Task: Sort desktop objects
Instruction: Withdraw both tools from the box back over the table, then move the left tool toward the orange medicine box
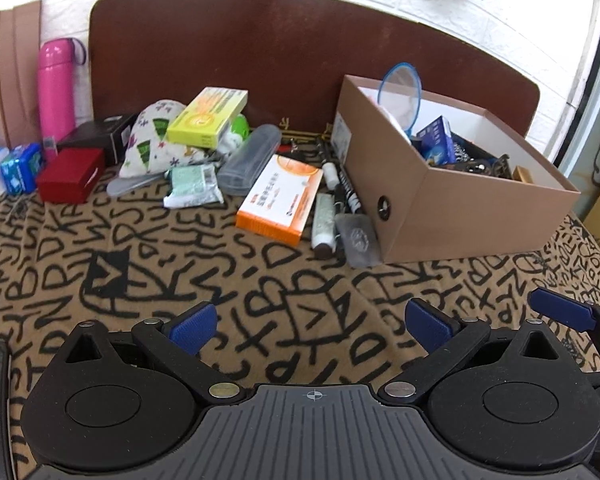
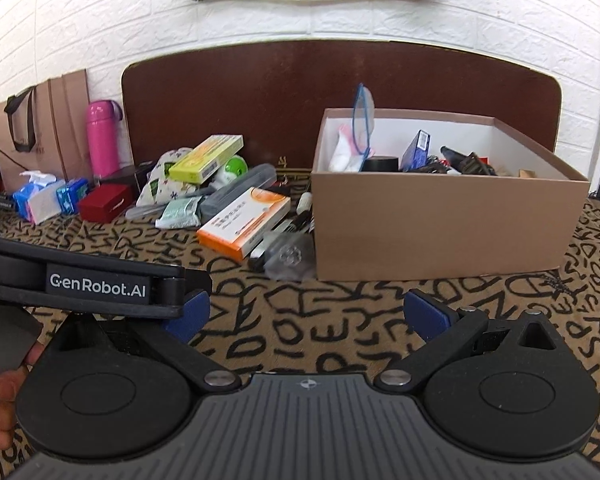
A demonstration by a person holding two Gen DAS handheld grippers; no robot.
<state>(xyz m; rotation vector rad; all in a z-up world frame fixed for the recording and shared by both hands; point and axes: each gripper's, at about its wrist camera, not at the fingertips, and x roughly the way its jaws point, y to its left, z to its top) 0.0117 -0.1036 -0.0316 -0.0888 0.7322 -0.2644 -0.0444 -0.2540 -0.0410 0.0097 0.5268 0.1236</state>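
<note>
Nearest, the left gripper [image 1: 312, 326] and right gripper [image 2: 306, 314] hover spread wide and empty over a letter-patterned cloth [image 1: 160, 280]. Beyond lies an orange medicine box [image 1: 281, 199] beside a cardboard box [image 1: 452, 208], with clutter piled farther left.

Looked like somebody's home to me, a bedroom or spare room set up for recording. The wall [image 2: 260, 20] had that white faux-brick foam panelling, with a dark brown rounded board [image 2: 300, 92] leaning on it like a headboard. The surface was covered by a tan cloth [image 1: 260, 280] printed with black letters, more throw than desk mat. The clutter was pure household: a pink thermos [image 1: 55, 88], medicine boxes [image 1: 282, 199], tissue packs [image 2: 40, 196], a glasses case [image 1: 248, 160], a brown paper shopping bag [image 2: 48, 128], and a cardboard shoebox [image 2: 440, 228] full of odds and ends
</note>
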